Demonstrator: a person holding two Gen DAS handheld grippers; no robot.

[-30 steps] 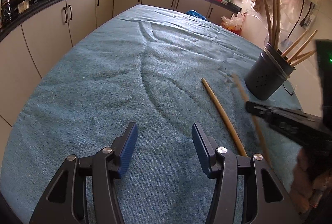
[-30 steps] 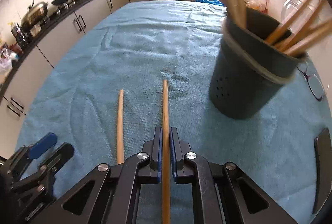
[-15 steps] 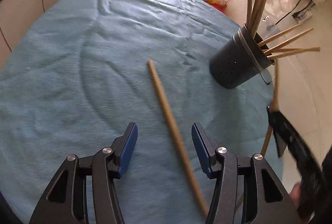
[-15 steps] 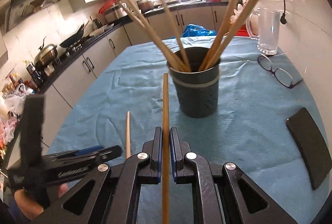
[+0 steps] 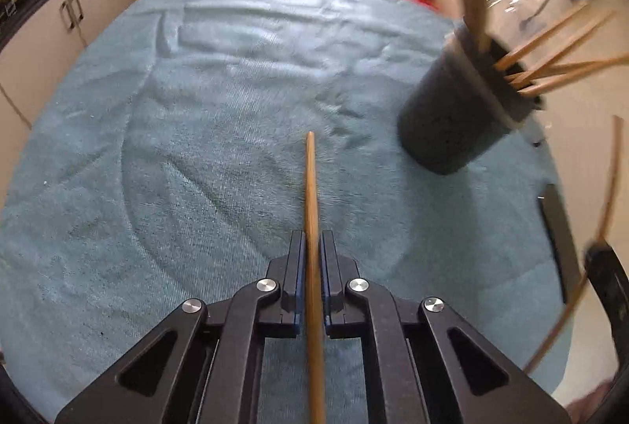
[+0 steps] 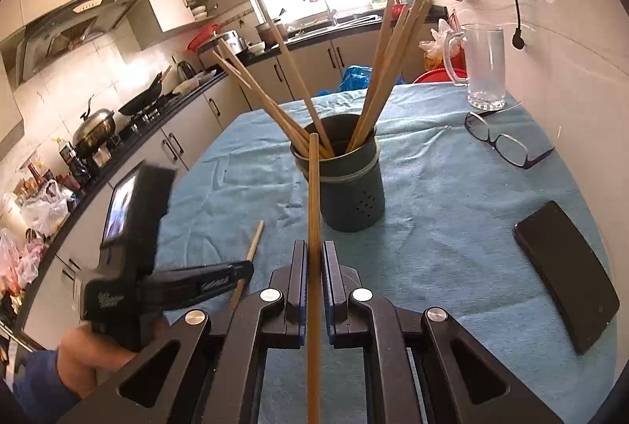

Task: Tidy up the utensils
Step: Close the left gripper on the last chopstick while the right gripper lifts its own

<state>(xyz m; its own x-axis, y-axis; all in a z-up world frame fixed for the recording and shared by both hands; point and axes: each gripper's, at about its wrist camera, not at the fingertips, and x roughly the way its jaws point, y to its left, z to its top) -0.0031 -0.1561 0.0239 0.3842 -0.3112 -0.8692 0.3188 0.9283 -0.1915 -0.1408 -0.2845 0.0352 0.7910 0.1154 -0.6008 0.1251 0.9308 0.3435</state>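
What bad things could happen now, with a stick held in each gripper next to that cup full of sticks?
1. The right gripper holds a long wooden chopstick aimed at the dark round holder, which is crowded with leaning chopsticks. It might knock one out or tip the holder.
2. The left gripper, just closed on the other wooden chopstick, is close beside the right one, so they might collide.
3. The purple-framed glasses could get swept.

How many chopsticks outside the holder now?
2. One wooden chopstick in the left gripper, whose jaws just closed on it; a second chopstick in the right gripper, pointing at the dark cylindrical holder. None visible loose.
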